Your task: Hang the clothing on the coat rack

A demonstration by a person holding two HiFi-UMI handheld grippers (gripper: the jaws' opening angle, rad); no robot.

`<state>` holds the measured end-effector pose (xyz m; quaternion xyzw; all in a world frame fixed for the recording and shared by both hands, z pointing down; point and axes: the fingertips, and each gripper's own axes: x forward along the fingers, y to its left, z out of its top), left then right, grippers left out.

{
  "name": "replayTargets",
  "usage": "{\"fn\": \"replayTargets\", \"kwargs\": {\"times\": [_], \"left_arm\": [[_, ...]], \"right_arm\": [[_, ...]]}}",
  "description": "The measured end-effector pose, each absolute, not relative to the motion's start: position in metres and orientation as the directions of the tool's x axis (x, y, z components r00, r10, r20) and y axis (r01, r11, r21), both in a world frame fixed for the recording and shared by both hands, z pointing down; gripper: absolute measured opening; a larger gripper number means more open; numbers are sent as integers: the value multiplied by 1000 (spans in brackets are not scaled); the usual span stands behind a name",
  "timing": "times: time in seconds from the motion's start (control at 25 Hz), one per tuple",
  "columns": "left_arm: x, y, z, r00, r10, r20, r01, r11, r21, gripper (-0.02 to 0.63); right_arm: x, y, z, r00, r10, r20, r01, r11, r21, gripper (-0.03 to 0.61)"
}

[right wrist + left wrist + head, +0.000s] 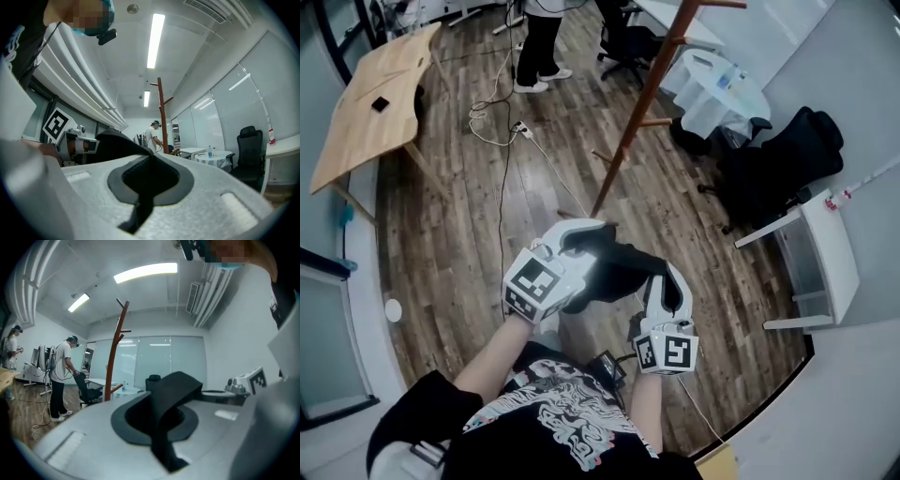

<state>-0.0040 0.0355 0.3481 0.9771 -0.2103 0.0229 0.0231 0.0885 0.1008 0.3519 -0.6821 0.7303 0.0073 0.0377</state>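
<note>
Black clothing [619, 270] hung stretched between the two tongs, held out over the wooden floor [478, 244]. The left gripper [584, 232] had its jaws pinched narrow on one fold of the fabric, and the right gripper [672, 286] was clamped on another. Ahead stood the coat rack [637, 112], well apart from the clothing.

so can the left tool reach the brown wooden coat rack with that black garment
Probably yes: nothing stands between the left tool, shut on the black garment, and the brown wooden coat rack ahead.
</note>
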Motion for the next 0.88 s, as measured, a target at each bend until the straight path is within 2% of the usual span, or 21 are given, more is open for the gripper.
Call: {"fn": "replayTargets", "kwargs": {"times": [0.72,0.88], "left_arm": [[-14,-69,351,912,-408,36,-410,-910,56,6],[-21,-75,347,898,-439,27,-439,-898,5,6]], "right_arm": [[78,-4,349,-51,-995,-81,-996,56,-71,2],[77,-11,347,-51,-994,-94,-992,61,-107,2]]}}
